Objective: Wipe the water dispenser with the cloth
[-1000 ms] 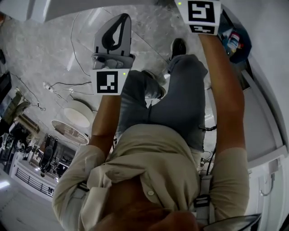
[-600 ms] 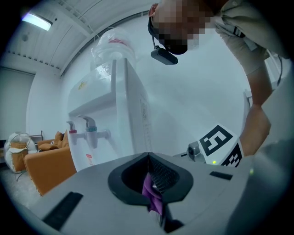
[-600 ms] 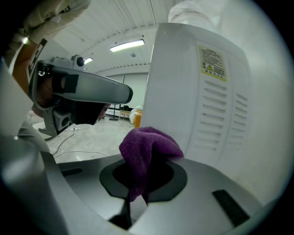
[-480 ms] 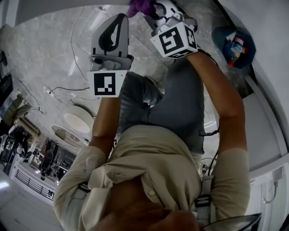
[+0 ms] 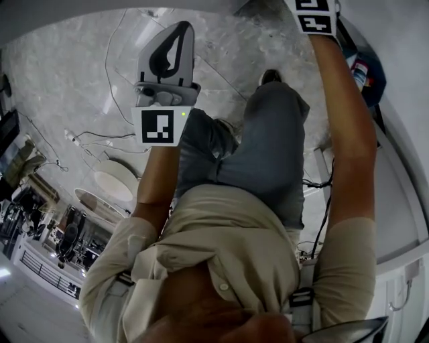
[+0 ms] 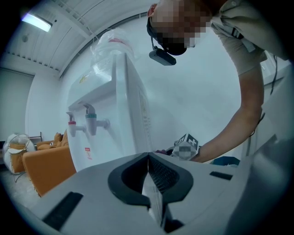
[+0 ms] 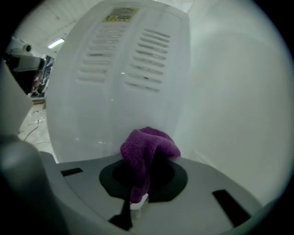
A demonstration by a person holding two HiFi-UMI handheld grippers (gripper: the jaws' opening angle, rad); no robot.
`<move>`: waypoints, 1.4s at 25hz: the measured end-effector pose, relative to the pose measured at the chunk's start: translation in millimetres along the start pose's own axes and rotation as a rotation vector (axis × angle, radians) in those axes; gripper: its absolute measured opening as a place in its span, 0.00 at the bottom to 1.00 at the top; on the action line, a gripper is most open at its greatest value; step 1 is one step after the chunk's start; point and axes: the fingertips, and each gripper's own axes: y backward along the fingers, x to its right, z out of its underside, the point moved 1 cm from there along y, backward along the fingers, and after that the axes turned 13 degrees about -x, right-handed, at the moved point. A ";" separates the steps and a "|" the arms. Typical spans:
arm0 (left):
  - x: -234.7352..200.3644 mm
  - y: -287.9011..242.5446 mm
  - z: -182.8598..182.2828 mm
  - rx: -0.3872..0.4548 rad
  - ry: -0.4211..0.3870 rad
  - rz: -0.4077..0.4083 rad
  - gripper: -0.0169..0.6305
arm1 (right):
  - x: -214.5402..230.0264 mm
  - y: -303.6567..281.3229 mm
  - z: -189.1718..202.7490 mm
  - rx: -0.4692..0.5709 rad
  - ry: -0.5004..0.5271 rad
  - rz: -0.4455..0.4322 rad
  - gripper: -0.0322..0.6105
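Observation:
The white water dispenser (image 6: 115, 114) stands ahead in the left gripper view, with two taps (image 6: 85, 120) on its front and a bottle on top. Its vented back panel (image 7: 124, 69) fills the right gripper view. My right gripper (image 7: 142, 172) is shut on the purple cloth (image 7: 148, 149), which bunches up against or just short of that panel. In the head view only its marker cube (image 5: 315, 17) shows at the top edge. My left gripper (image 5: 167, 57) (image 6: 148, 158) is shut and holds nothing, held out over the floor.
An orange sofa (image 6: 43, 167) and a fan (image 6: 13, 149) stand left of the dispenser. On the marble floor lie cables (image 5: 87, 137) and a round white fan (image 5: 114, 171). A blue bin (image 5: 365, 70) sits by the white wall (image 5: 402, 201) at right.
My right gripper swung in toward the middle with the purple cloth, then moved back up and right, so only its cube shows now. The left gripper barely moved.

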 end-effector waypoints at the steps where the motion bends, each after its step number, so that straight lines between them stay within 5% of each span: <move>1: -0.5 0.8 4.1 -0.002 -0.003 -0.001 0.05 | 6.4 -4.9 5.2 -0.009 -0.041 0.017 0.12; 6: -0.5 3.7 29.3 -0.030 0.006 0.000 0.05 | -31.8 -20.9 39.2 -0.085 -0.133 -0.016 0.12; 12: 5.0 1.4 36.1 -0.022 0.010 0.016 0.05 | -204.3 -0.2 72.5 -0.130 0.131 -0.404 0.12; 15: 6.0 -1.0 39.4 -0.022 0.009 0.019 0.05 | -224.1 4.5 72.6 -0.109 0.220 -0.471 0.12; 20: 9.3 -0.5 42.6 -0.033 0.011 0.025 0.05 | -189.8 -5.0 75.3 -0.099 0.232 -0.401 0.12; 23: 8.0 0.1 41.2 -0.045 0.011 0.024 0.05 | -118.7 -18.8 65.4 -0.110 0.142 -0.236 0.12; 28: 4.6 9.0 14.5 -0.052 0.023 0.023 0.05 | 2.5 2.7 -5.5 -0.054 -0.007 0.008 0.12; 35: -8.7 34.3 -51.6 -0.075 0.040 0.028 0.05 | 19.1 52.6 -80.4 -0.035 -0.009 0.019 0.12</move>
